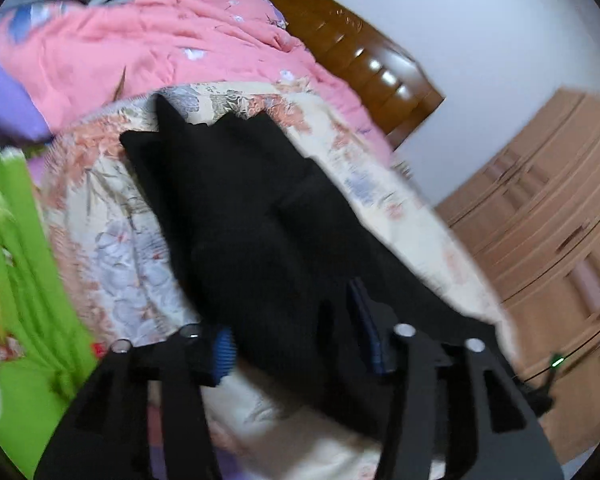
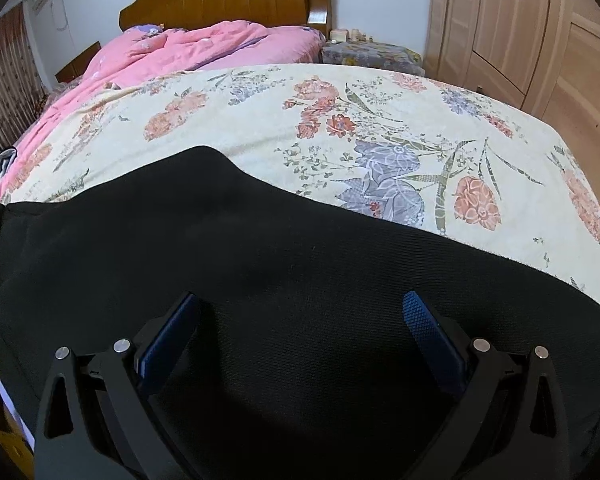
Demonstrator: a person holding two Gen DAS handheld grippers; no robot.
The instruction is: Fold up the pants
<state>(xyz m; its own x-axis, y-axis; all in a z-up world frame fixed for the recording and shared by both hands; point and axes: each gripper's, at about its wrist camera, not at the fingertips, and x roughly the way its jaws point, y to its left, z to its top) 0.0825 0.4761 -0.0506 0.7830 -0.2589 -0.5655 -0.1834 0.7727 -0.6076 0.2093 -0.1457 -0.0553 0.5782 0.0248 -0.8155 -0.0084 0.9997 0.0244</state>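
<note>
Black pants (image 2: 260,280) lie spread on the bed (image 2: 340,120) under and ahead of both tongs, the right tongs (image 2: 300,320) released above them, the left tongs (image 1: 296,340) parted with cloth between, grip unclear.

Black pants (image 2: 260,280) on a cream floral bedspread (image 2: 340,120), pink quilt (image 2: 180,52) behind, and, blurred, seemingly green cloth (image 1: 28,260).
</note>
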